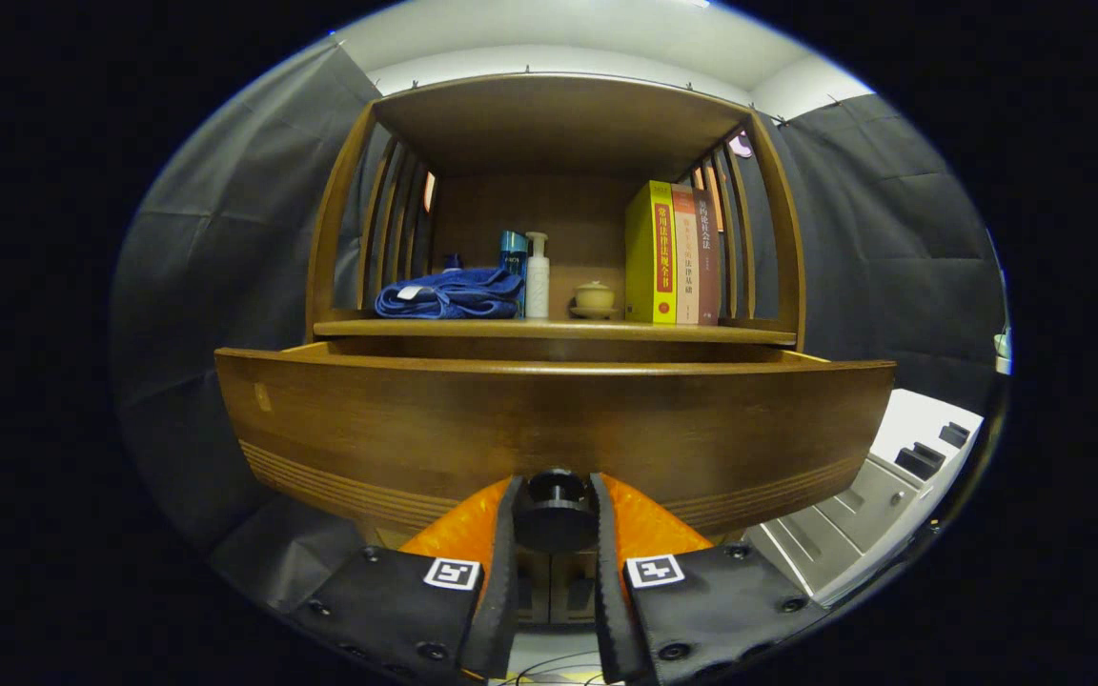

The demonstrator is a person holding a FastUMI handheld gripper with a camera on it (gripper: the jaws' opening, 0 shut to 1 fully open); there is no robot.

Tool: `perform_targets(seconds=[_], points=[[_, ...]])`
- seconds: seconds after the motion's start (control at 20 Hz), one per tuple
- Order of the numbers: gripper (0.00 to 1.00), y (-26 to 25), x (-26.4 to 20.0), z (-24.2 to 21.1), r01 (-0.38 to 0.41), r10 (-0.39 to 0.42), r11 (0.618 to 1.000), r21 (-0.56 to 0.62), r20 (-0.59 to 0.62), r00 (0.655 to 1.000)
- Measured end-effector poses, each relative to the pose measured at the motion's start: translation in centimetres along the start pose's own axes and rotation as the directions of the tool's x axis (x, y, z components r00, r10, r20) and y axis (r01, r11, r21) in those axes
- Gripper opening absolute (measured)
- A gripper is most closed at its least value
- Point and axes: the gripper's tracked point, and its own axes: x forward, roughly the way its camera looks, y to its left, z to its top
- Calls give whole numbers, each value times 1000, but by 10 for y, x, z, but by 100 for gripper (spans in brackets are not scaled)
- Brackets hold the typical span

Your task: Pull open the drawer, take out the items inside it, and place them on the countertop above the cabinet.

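a wooden cabinet (559, 124) with slatted sides and a flat top board stands against the booth's dark cloth wall, and below its open shelf the one drawer (549, 429) stands pulled out toward the camera, its gap showing along the top edge. the drawer front is a wide, dark brown panel with a band of fine horizontal grooves near its lower edge and a single dark round knob (556, 510) at the bottom middle. the tabletop (549, 329) above the drawer carries one folded blue towel (449, 295) on the left, three books (678, 252) upright side by side on the right, the nearest yellow, then two bottles in the middle, one blue (513, 252) and one white pump bottle (537, 276), and one small pale lidded cup (594, 297) on a saucer between bottle and books. the gripper (556, 519) sits at the drawer front, its two fingers clenched on the knob from either side. the drawer's inside is hidden.
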Motion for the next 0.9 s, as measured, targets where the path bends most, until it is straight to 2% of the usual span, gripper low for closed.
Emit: perform_targets(seconds=[0.15,0.45,0.6,0.75,0.9], points=[[42,1,-7,-4,1,-1,1000,-11,-30,1000],[42,0,-13,-5,-1,1,1000,14,-17,1000],[53,-1,-14,-6,8,-8,1000,28,-15,1000],[75,-7,-15,-9,47,-47,999,-8,-37,998],[96,-2,-20,0,43,-46,998,-44,-52,998]])
